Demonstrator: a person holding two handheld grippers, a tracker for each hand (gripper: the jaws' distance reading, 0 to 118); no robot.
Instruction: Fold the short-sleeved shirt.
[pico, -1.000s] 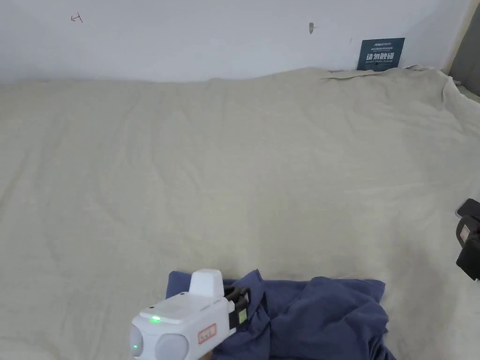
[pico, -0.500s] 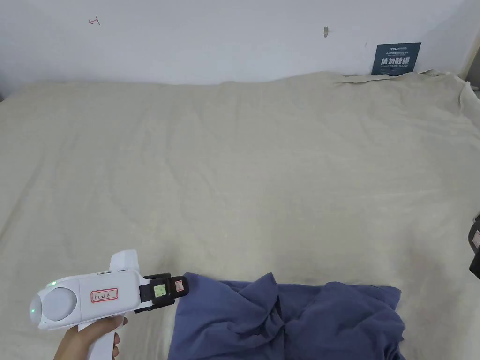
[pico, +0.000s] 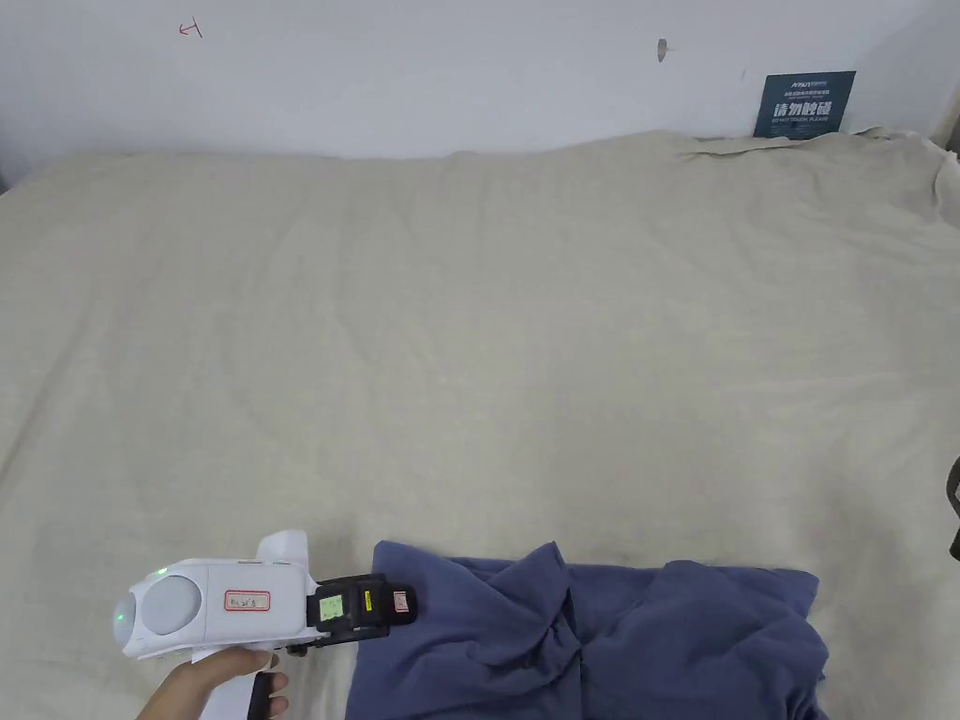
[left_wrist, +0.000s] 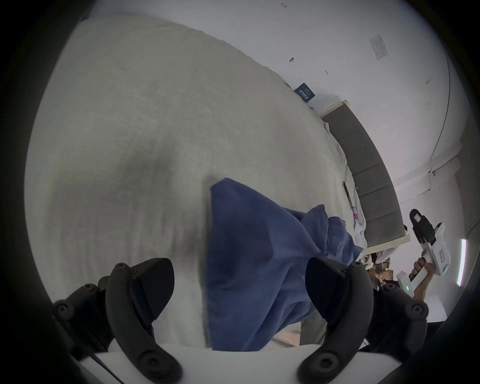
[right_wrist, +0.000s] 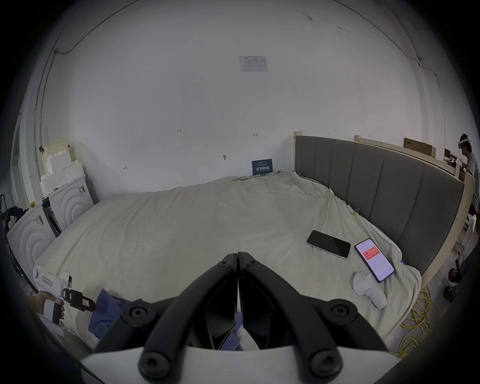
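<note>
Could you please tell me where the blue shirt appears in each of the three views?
Head view: blue shirt, crumpled at the bottom edge, right of centre.
Left gripper view: lower centre, between the open fingers.
Right gripper view: lower left, partly behind the shut fingers.
Shared landmark: dark blue sign against the wall.

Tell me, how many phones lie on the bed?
2. A dark-screened phone lies on the bed sheet near the headboard; a lit-screened phone lies beside it, by the white controller.
</note>
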